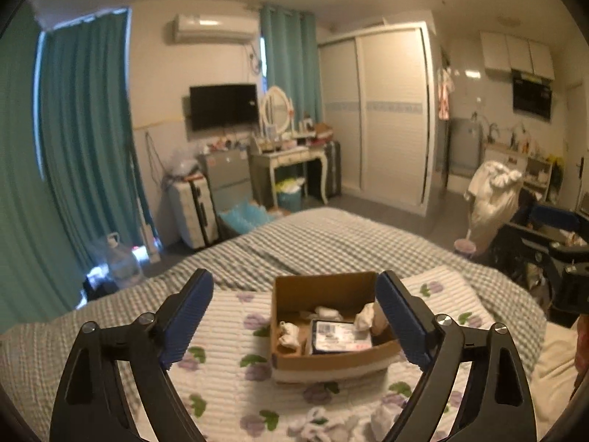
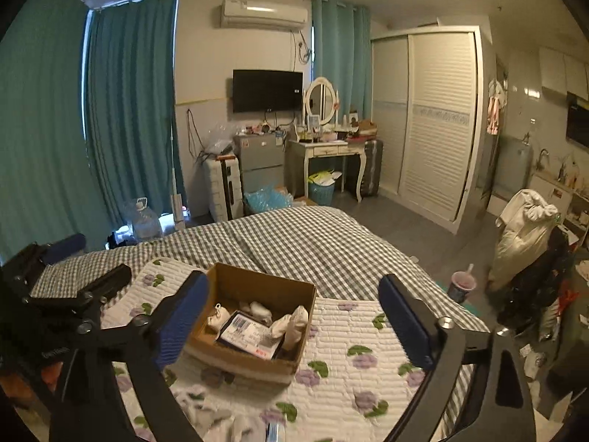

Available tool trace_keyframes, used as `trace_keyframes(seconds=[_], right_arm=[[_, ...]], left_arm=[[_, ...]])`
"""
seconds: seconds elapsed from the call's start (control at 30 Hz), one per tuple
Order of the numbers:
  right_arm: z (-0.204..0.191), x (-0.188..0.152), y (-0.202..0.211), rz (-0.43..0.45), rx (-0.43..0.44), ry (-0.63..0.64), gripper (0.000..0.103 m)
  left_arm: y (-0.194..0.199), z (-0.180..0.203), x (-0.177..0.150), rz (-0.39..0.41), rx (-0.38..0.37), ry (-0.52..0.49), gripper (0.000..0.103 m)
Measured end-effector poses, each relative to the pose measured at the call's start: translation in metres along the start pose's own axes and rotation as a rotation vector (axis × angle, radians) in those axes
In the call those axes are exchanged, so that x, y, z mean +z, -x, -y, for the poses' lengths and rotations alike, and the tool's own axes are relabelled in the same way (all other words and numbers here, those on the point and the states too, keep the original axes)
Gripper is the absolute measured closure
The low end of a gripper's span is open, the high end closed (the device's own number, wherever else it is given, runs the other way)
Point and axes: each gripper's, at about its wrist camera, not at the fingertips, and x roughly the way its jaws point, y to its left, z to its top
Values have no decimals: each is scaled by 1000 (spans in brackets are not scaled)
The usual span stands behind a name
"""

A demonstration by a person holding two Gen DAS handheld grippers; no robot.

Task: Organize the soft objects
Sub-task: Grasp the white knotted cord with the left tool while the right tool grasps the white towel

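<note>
Left gripper (image 1: 294,316) hangs above the quilt (image 1: 221,339) with its blue pads spread wide and nothing between them. Straight ahead of it and slightly below sits the box (image 1: 331,362), framed almost exactly by the gap, its right wall passing behind the right pad. Inside the box, going from the left: a small white sock (image 1: 289,331), a flat packet (image 1: 340,337) with a barcode label, then a paler roll (image 1: 366,316) leaning at the right end. More white socks (image 1: 316,423) lie loose on the quilt just below and nearest this gripper, under its fingers; they are blurred, so I cannot tell their long axis.

Right gripper (image 2: 294,320) is likewise wide apart and empty. From it the box (image 2: 254,362) lies ahead and to the left, partly behind the left pad, turned so one corner points toward the tool. The packet (image 2: 250,333) lies flat with its long axis running down and to the right, and the roll (image 2: 296,322) stands tilted against the right wall. Loose socks (image 2: 206,410) sit below and left of this gripper.

My judgement: the loose socks on the quilt are what remains, the left gripper is nearer them, and the move turns on dropping down and back toward itself, not forward to the box.
</note>
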Motion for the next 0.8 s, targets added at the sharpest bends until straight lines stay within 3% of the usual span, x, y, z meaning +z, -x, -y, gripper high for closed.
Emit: trace_keyframes(seconds=[0.17, 0.33, 0.47, 0.6, 0.67, 0.8], right_arm=[[-18, -32, 44, -15, 14, 34, 2], [-31, -83, 44, -76, 31, 30, 2], [-43, -135, 13, -151, 53, 22, 2], [-54, -180, -27, -229, 79, 3, 2], [-60, -203, -52, -291, 125, -4, 17], [-65, -230, -92, -378, 103, 0, 24]], left_arm=[[34, -8, -20, -8, 9, 10, 12], [41, -13, -67, -28, 32, -35, 12], [23, -16, -110, -94, 44, -49, 12], [-5, -14, -150, -171, 5, -29, 12], [-11, -12, -169, -196, -18, -26, 12], [-39, -6, -192, -252, -32, -44, 12]])
